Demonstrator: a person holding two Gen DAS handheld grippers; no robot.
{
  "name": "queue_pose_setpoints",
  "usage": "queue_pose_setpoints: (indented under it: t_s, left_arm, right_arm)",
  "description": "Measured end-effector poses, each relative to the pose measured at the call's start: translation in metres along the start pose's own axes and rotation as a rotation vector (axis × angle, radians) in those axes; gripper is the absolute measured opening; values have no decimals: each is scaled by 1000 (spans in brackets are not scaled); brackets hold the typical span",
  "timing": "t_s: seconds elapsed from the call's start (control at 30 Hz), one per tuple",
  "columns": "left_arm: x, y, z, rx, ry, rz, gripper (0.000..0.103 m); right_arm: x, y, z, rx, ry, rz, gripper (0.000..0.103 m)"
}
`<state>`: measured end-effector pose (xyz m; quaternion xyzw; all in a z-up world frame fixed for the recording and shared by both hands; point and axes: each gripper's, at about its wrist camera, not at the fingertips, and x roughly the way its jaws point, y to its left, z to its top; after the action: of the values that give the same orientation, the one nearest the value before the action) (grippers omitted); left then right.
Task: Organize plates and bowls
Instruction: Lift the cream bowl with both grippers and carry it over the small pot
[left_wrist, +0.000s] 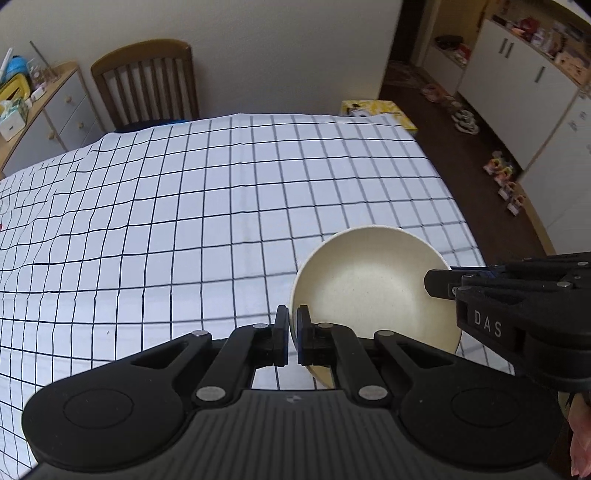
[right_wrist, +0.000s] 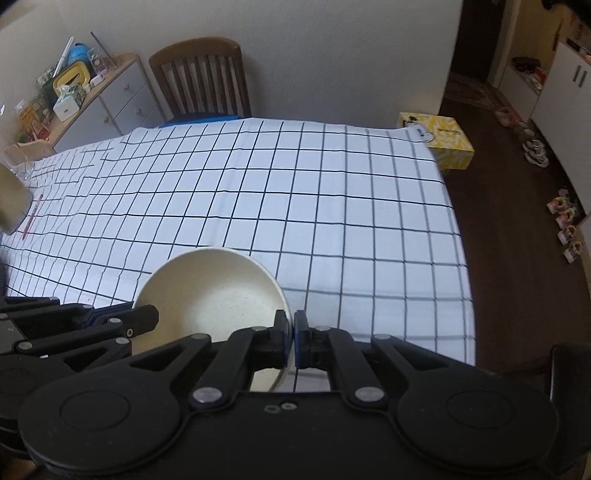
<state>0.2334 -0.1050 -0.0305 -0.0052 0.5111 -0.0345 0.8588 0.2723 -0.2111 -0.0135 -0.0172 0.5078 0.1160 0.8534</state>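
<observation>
clamped on opposite rims of one cream bowl (left_wrist: 373, 291): left tongs (left_wrist: 291, 336) pinching the near-left edge, right tongs (right_wrist: 291, 339) the near-right edge. held between both and tilted, seemingly clear of the cloth (left_wrist: 184, 221), probably so the wide rim stays steady in carrying. ahead of the tips, bare checked cloth; beyond, a chair (left_wrist: 147, 81) at the far edge.

The tabletop (right_wrist: 258, 192) is covered edge to edge with a white cloth (left_wrist: 184, 206) with a dark grid, and it's rumpled into folds toward the far left. Pretty much bare otherwise, just a thin pink pen-like thing (right_wrist: 32, 217) lying on the cloth way over at the left edge.
</observation>
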Motion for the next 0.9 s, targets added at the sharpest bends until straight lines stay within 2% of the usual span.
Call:
queue_pose_setpoints:
  t_s: [0.37, 0.63, 0.9]
  left_arm:
    - [-52, -5, -54, 104, -21, -58, 3]
    - [-79, -6, -96, 161, -27, -92, 3]
    - [-91, -5, -123, 194, -28, -126, 3]
  right_arm:
    - [-56, 17, -61, 75, -39, -49, 4]
    - [-80, 26, -110, 139, -44, -52, 4]
    - [-95, 36, -146, 169, -45, -65, 4]
